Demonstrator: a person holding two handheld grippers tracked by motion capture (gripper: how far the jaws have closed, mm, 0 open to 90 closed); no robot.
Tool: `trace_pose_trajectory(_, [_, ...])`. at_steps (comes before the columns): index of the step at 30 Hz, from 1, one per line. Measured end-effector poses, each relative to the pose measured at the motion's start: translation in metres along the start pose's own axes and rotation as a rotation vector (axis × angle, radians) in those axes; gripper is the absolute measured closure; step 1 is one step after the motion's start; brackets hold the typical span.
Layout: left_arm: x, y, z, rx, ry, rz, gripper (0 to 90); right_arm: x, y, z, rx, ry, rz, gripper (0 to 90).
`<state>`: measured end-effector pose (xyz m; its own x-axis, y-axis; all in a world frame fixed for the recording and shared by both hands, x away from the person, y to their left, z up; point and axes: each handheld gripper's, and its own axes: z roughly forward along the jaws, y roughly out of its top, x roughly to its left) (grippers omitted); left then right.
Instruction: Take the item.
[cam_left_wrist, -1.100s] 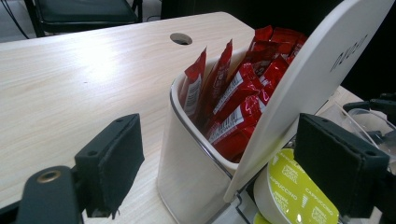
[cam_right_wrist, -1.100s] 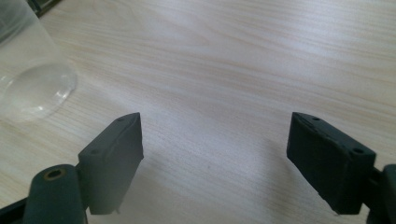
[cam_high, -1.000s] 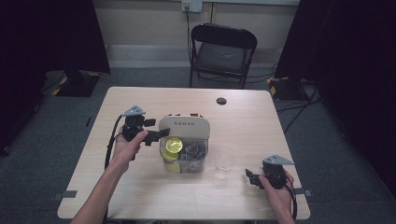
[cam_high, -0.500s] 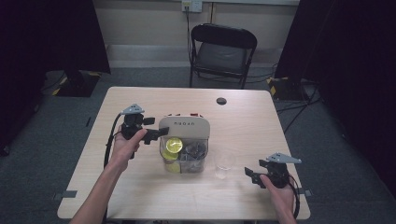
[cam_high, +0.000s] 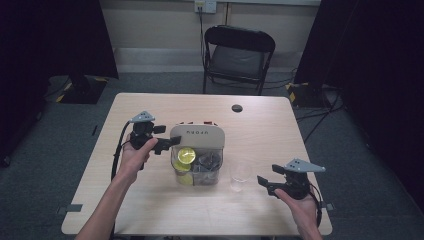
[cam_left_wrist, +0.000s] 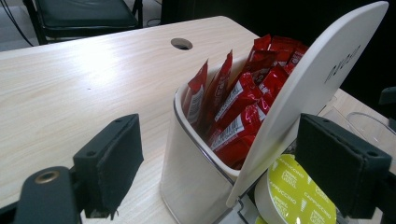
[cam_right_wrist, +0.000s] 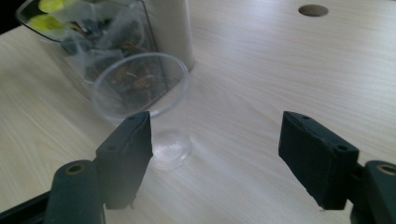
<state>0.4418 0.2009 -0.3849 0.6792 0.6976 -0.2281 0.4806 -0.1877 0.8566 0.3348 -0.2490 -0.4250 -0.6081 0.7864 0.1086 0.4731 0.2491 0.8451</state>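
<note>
High view, box: a box (cam_high: 197, 157) with a cream lid and clear front is sitting at the centre of the table (cam_high: 150, 210), holding a yellow-topped capsule (cam_high: 186, 155) and dark pods.
High view, cup: a clear plastic cup (cam_high: 241, 176) is standing just right of the box, lower centre of the frame.
High view, left gripper: the left gripper (cam_high: 167, 144) is reaching level toward the box's left side, the forearm coming up from the lower left.
High view, right gripper: the right gripper (cam_high: 264, 184) is hanging at lower right, pointing left toward the cup and apart from it.
Left gripper view, box: red packets (cam_left_wrist: 236, 105) are standing in the white back compartment; the tilted cream lid (cam_left_wrist: 313, 88) is leaning across the right half of the frame, with the yellow capsule at the bottom right.
Left gripper view, jaws: they are standing spread, the box's corner lying between them; whether a pad is touching the lid I cannot tell.
Right gripper view, cup: the cup is standing upright at centre left, its rim above the left jaw, the box behind it at upper left.
Right gripper view, jaws: spread wide over bare table, having just been closing slightly, gripping nothing.
</note>
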Motion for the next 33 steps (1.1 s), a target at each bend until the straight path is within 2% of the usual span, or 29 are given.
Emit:
trace_pose_trajectory(4, [0.0, 0.001, -0.001, 0.004, 0.005, 0.017, 14.8, 0.011, 0.009, -0.001, -0.011, 0.029, -0.029, 27.6])
trace_pose_trajectory(9, [-0.001, 0.0, -0.001, 0.002, 0.012, 0.011, 15.0, 0.03, 0.024, 0.005, -0.029, 0.083, -0.075, 29.8])
trace_pose_trajectory(12, [-0.001, 0.0, -0.001, 0.005, 0.01, 0.008, 15.1, 0.038, 0.031, 0.01, -0.044, 0.125, -0.096, 34.7])
trace_pose_trajectory(17, [0.001, 0.0, -0.001, 0.0, 0.0, 0.003, 15.0, 0.046, 0.043, 0.021, -0.057, 0.165, -0.104, 36.1])
trace_pose_trajectory(25, [0.002, 0.0, -0.001, 0.005, -0.003, 0.001, 14.8, 0.057, 0.062, 0.039, -0.065, 0.239, -0.123, 44.3])
trace_pose_trajectory(33, [0.002, 0.0, -0.001, 0.002, -0.006, -0.005, 14.6, 0.063, 0.075, 0.062, -0.046, 0.308, -0.124, 50.8])
